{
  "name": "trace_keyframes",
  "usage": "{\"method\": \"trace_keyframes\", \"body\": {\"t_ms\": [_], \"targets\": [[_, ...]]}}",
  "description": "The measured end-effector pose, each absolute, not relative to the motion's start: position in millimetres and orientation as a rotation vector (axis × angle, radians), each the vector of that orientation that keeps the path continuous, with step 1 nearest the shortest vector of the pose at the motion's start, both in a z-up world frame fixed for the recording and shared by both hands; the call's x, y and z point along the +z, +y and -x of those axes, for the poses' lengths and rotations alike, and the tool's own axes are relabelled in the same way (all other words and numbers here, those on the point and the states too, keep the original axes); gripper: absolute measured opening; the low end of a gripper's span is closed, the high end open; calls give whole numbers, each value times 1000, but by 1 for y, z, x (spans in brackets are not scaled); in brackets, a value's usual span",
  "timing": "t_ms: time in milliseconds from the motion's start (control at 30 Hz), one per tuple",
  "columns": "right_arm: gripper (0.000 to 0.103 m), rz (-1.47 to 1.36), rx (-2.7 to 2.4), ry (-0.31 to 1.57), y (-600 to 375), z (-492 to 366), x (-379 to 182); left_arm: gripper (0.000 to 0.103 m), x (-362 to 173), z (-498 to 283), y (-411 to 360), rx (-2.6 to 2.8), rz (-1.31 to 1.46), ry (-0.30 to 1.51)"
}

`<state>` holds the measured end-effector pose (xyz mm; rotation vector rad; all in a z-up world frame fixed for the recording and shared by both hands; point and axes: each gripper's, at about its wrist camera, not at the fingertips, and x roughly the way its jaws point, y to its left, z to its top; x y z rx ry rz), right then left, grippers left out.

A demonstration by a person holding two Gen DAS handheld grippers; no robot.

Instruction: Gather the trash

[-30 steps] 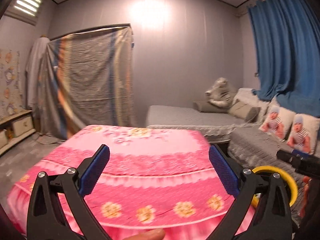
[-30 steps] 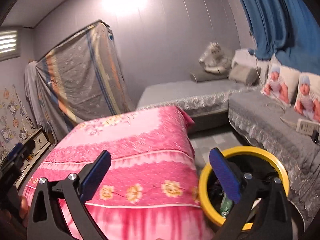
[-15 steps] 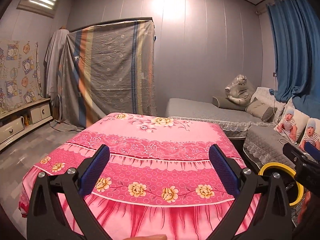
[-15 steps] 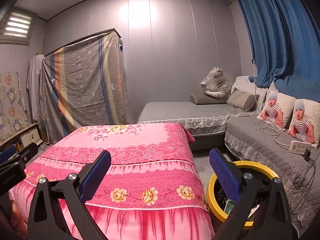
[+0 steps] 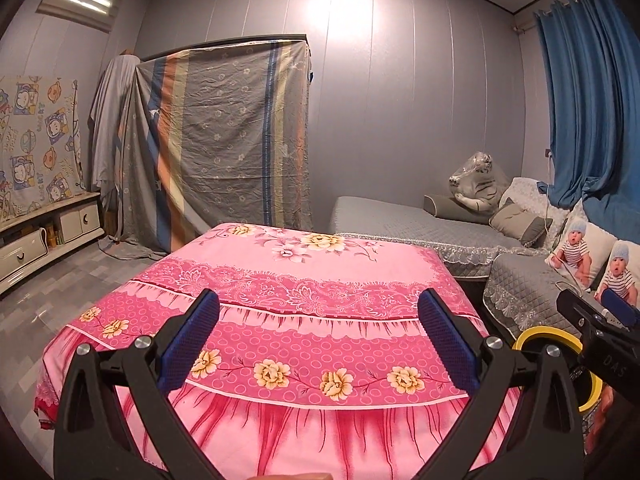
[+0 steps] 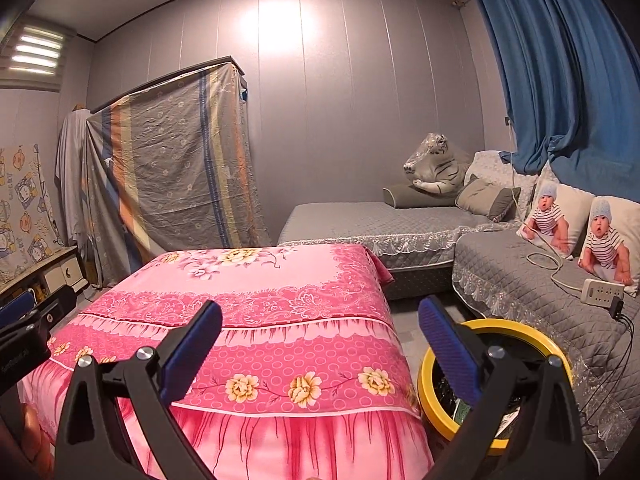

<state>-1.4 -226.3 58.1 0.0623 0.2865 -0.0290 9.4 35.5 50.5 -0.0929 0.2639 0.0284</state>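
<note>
The left hand-held gripper has its blue pads spread wide with nothing between them, and the right hand-held gripper is likewise apart and empty; both are held level and facing forward over the near edge of the pink flowered cloth, probably so the cameras can survey the surface for anything to pick up. No loose trash shows on the cloth in either view. The yellow-rimmed bin stands on the floor just beside the cloth's right corner, below the right gripper, with dark contents and a green scrap inside, a handy spot for dropping items. Behind it lies the grey sofa with a power strip. Compared with a second ago, both views have steadied and levelled: the earlier tilt and blur are gone, and the bin sits farther toward the frame edge.
</note>
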Motion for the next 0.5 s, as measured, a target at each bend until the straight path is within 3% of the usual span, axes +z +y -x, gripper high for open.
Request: {"method": "trace_keyframes", "body": {"t_ms": [500], "targets": [[95, -66, -16, 300, -222, 0, 56, 95, 52, -7, 35, 22, 97, 266]]}}
